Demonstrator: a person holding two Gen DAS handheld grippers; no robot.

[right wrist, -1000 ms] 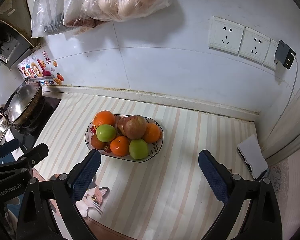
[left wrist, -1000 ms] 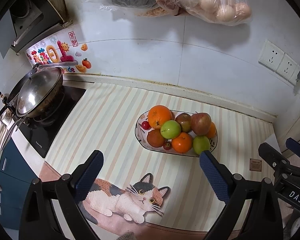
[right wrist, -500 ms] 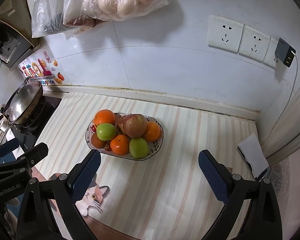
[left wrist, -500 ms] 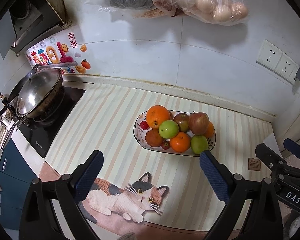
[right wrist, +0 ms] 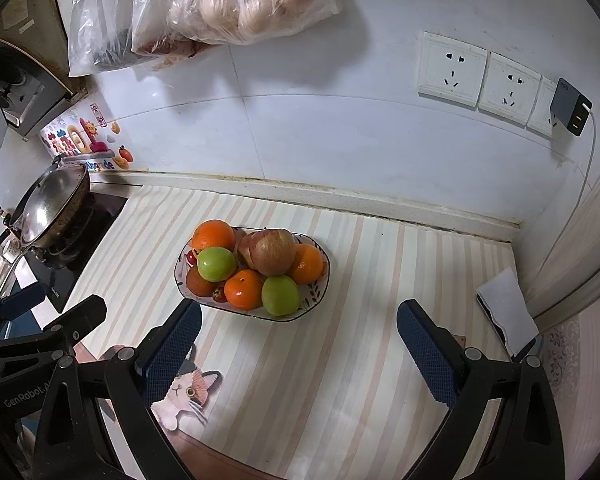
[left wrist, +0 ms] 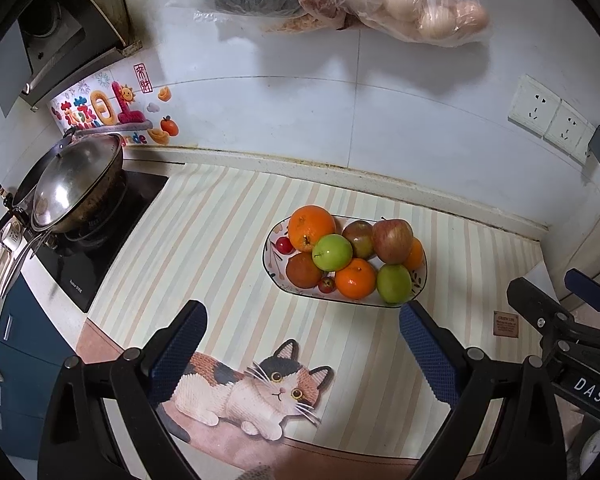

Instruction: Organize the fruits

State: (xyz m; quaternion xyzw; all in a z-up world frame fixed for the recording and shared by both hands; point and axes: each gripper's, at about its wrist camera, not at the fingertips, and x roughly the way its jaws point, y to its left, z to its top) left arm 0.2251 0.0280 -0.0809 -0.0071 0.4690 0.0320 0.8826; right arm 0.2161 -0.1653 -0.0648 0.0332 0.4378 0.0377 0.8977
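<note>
A patterned white plate (left wrist: 275, 276) (right wrist: 318, 292) on the striped mat holds piled fruit: oranges (left wrist: 311, 227) (right wrist: 213, 235), green apples (left wrist: 332, 252) (right wrist: 216, 264), a red apple (left wrist: 393, 235) (right wrist: 269, 251), a brown fruit (left wrist: 302, 270) and small red fruits (left wrist: 284, 245). My left gripper (left wrist: 302, 344) is open and empty, above the mat in front of the plate. My right gripper (right wrist: 298, 344) is open and empty, in front and to the right of the plate. Each gripper shows at the edge of the other's view.
A covered wok (left wrist: 74, 184) sits on a black hob (left wrist: 100, 236) at the left. Plastic bags (right wrist: 244, 4) hang on the wall above. Wall sockets (right wrist: 480, 76) with a charger (right wrist: 570, 106) are at the right. A white paper (right wrist: 508, 310) lies by the right wall.
Both views have drifted slightly; the plate sits a little further left in the left wrist view. Both grippers stay open and empty.
</note>
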